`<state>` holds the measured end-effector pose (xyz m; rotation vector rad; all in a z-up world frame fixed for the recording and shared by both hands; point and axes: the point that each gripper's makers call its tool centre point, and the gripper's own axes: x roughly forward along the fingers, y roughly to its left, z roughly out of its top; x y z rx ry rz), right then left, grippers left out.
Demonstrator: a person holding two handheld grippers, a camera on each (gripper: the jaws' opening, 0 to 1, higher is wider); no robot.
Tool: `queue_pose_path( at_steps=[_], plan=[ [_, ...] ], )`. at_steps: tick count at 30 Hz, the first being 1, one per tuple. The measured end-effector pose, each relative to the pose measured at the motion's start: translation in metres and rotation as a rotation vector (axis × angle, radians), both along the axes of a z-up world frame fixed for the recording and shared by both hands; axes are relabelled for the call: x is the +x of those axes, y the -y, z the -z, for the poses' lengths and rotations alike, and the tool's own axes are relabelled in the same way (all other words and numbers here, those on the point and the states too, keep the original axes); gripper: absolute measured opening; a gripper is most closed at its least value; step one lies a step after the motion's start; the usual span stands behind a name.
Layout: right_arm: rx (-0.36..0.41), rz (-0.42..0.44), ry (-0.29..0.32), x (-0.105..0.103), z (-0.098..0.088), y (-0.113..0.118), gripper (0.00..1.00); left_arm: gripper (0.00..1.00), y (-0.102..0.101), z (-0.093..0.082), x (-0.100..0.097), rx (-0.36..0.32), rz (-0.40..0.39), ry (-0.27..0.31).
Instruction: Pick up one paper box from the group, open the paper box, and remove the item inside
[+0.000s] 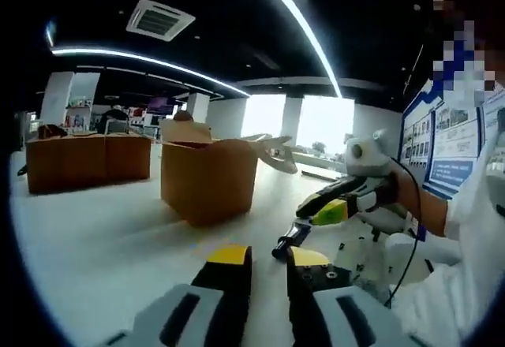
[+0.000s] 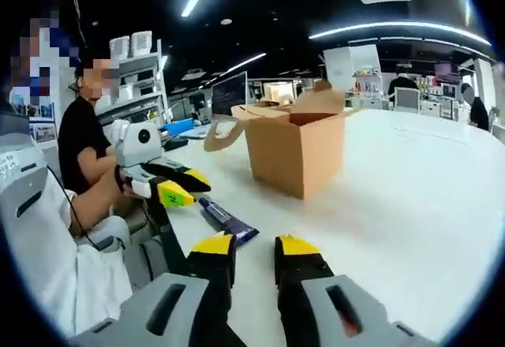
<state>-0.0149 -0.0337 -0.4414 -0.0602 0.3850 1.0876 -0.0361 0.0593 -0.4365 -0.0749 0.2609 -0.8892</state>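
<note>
Both grippers are up over the white table, facing each other. Left gripper has a narrow gap between its yellow-tipped jaws, nothing in it. Right gripper is the same, slightly apart and empty. A dark tube lies on the table just past the right jaws. An open cardboard box sits further back. More boxes are beyond it.

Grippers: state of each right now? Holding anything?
Left gripper: open, jaws apart, nothing between them.
Right gripper: open, jaws apart, nothing held; a blue tube lies on the table just ahead.
</note>
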Motion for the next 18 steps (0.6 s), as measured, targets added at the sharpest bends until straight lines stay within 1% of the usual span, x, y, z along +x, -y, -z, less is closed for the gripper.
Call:
queue_pose_path(
  at_steps=[2,5,12,18],
  plan=[
    [0.006,0.001,-0.004,0.000,-0.001,-0.001,0.20,0.19,0.000,0.000,0.001,-0.002,-0.001,-0.001],
    [0.009,-0.002,-0.004,0.000,-0.001,-0.002,0.20,0.19,0.002,0.000,-0.001,-0.016,0.002,-0.026],
    [0.012,-0.012,0.003,0.000,0.000,-0.008,0.20,0.17,0.006,0.003,0.000,-0.009,0.001,-0.036],
    [-0.008,-0.019,0.019,0.001,0.000,-0.015,0.18,0.11,0.005,0.005,0.003,0.001,-0.019,-0.047]
  ],
)
